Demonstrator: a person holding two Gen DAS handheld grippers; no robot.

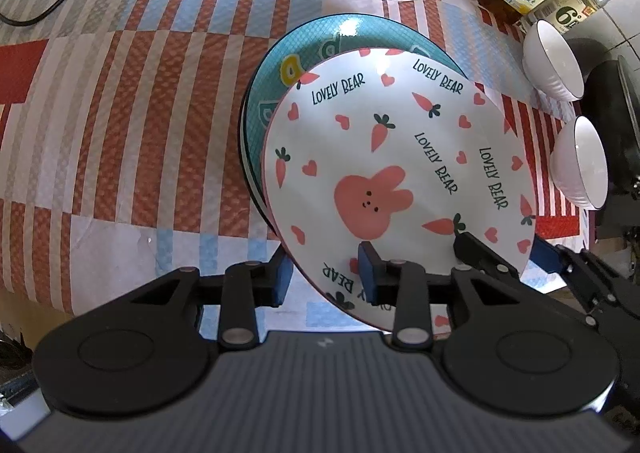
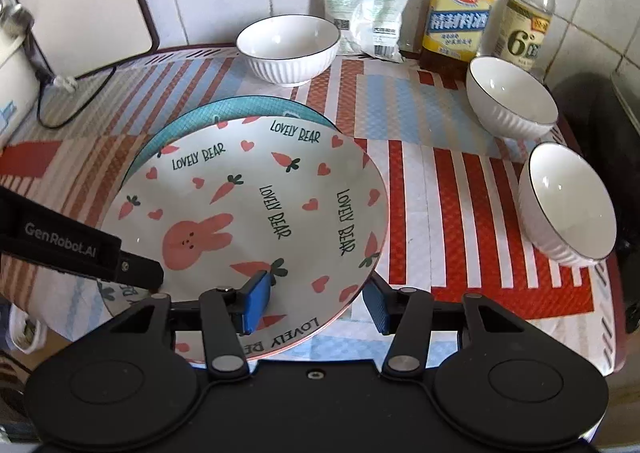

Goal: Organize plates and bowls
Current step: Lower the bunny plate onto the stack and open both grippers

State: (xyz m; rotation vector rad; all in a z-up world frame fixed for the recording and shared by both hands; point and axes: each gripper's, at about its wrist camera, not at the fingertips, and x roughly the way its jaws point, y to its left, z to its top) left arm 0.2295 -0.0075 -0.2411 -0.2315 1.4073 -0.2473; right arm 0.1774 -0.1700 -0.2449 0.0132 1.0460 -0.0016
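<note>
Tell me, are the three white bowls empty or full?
Empty. The large bowl and the two small bowls show bare white insides.

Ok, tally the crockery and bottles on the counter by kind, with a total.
Plates: 2, the rabbit-print plate lying on the teal plate
White ribbed bowls: 3
Bottles: 2, the yellow-label bottle and the clear bottle
Total: 7

Striped tablecloth (image 2: pixel 448 189) under teal plate (image 2: pixel 224 109), three white bowls (image 2: pixel 288 49), two bottles (image 2: pixel 460 13).
</note>
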